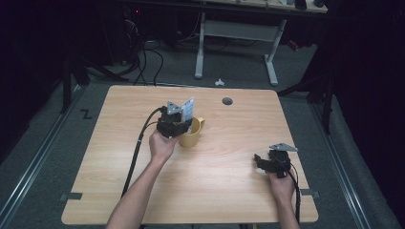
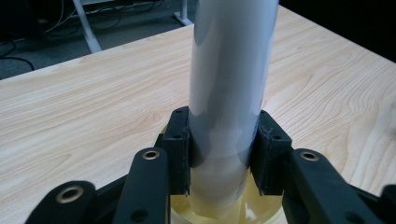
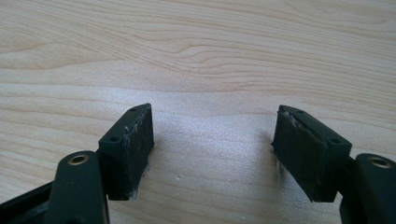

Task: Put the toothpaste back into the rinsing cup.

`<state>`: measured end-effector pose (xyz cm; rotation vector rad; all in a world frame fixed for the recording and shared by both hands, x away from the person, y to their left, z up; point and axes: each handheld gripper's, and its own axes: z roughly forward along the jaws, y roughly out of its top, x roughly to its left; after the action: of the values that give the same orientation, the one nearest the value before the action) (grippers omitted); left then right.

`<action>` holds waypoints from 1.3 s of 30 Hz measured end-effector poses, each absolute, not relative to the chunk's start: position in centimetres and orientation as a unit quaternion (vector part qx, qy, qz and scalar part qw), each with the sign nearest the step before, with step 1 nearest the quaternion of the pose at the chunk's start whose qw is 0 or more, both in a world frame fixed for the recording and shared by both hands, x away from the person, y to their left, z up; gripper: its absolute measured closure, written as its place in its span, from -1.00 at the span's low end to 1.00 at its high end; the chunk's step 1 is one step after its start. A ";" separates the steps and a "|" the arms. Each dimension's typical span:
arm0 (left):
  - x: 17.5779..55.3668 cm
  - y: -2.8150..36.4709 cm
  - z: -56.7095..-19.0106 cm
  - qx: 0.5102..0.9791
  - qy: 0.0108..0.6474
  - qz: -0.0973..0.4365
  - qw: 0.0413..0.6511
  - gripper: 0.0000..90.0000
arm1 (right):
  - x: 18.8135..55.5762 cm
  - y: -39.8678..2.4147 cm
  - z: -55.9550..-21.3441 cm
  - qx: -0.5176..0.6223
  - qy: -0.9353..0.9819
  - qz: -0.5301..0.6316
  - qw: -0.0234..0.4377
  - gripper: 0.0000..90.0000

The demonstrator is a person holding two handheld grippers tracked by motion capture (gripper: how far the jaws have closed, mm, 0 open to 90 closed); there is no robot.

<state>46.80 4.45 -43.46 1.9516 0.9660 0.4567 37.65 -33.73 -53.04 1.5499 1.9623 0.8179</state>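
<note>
A dim room surrounds a pale wooden table, with the legs of a second desk standing on the grey floor beyond its far edge and a small round hole near that edge.

At the table's middle we see a yellow mug, its handle turned to the right in the high view. The left gripper sits just beside and over the mug's near-left rim, and its jaws are clamped on a pale tube — a smooth, whitish cylinder with a bluish face in the high view. In the left gripper view the two black pads press the tube's sides, and the tube's lower end stands inside the mug's yellow mouth. The tube leans slightly, its top tipped away from the hand.

The right gripper rests well apart, near the table's right side, low over bare wood — in the right gripper view its jaws stand wide apart with nothing between them, the pads showing worn, whitish edges.

A black cable trails from the left gripper toward the near edge.
</note>
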 end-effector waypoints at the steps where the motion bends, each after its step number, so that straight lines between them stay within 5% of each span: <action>1: 46.8 4.4 -43.5 0.787 0.389 0.185 0.442 0.41 | 37.7 -33.7 -53.0 0.570 0.722 0.301 0.253 -0.35; 39: 47.2 3.7 -45.9 0.797 0.399 0.184 0.414 0.41 | 37.6 -33.7 -53.0 0.570 0.722 0.301 0.253 -0.35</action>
<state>47.23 3.72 -45.88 2.0028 1.0025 0.4628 37.64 -33.73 -53.04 1.5502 1.9621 0.8177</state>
